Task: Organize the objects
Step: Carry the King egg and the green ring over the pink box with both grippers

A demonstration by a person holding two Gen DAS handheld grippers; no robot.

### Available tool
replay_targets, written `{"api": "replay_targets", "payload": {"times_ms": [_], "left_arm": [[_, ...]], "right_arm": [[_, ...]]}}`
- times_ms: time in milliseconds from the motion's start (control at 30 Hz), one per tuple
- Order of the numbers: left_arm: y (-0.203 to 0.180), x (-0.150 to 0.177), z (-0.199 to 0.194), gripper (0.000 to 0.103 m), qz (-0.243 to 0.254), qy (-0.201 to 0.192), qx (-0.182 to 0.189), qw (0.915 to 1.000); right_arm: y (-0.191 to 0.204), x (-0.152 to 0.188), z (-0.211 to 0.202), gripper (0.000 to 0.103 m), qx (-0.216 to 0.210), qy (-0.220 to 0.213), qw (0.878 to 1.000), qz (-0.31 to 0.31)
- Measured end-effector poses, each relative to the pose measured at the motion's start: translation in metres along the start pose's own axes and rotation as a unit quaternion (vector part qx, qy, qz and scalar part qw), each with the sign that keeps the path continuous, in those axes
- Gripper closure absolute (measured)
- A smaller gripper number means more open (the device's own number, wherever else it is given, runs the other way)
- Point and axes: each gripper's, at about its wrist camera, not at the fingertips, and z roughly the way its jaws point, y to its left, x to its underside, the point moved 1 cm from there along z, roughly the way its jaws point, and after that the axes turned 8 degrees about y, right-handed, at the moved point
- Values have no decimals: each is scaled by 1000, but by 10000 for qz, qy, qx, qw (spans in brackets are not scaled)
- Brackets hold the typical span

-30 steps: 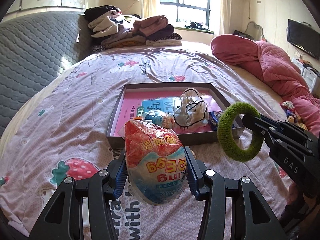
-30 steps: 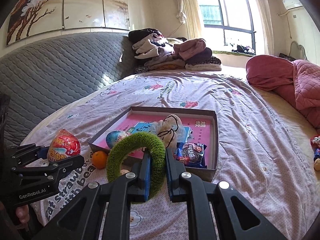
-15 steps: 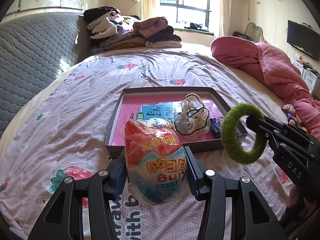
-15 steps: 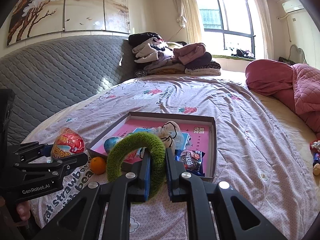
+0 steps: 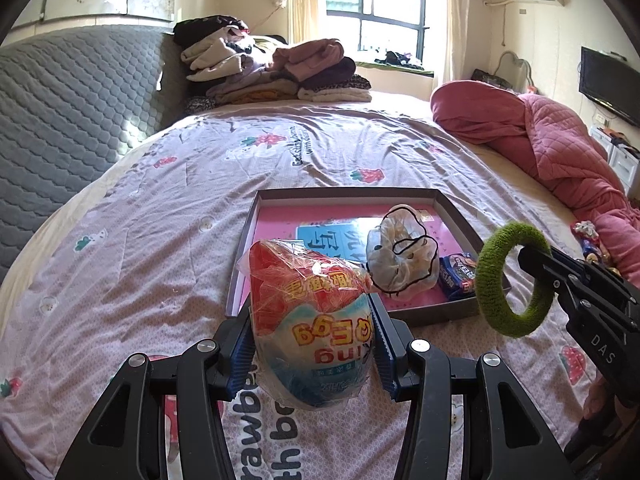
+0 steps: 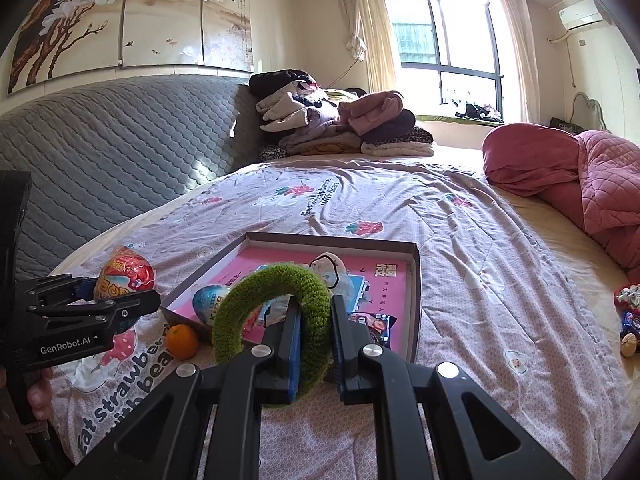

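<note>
**Grey cardboard box on the bed, both grippers loaded**

Grey cardboard forms the shallow box, which lies open on the bed with a pink printed lining. Inside it we see a crumpled pale bag with a black cord near the middle, a dark blue snack packet against the near right wall, and a blue-and-white wrapped egg at the near left corner. A small orange sits on the bedsheet just outside that corner, not in the box.

Our left gripper has its jaws pinching a large red-and-blue wrapped egg toy, held above the sheet just short of the box's near wall. Our right gripper has its jaws clamped on one side of a fuzzy green ring, held upright, also on the near side of the box. Folded clothes are piled at the far end of the bed, and a pink quilt is bunched on the right
</note>
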Motion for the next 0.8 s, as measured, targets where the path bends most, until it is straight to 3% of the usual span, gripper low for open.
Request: {"api": "replay_targets", "payload": {"times_ms": [800], "left_arm": [[5,-31,26,51,4,-87,202,9998]], "right_arm": [[-19,-16,18,89,208,-54,9996,167]]}}
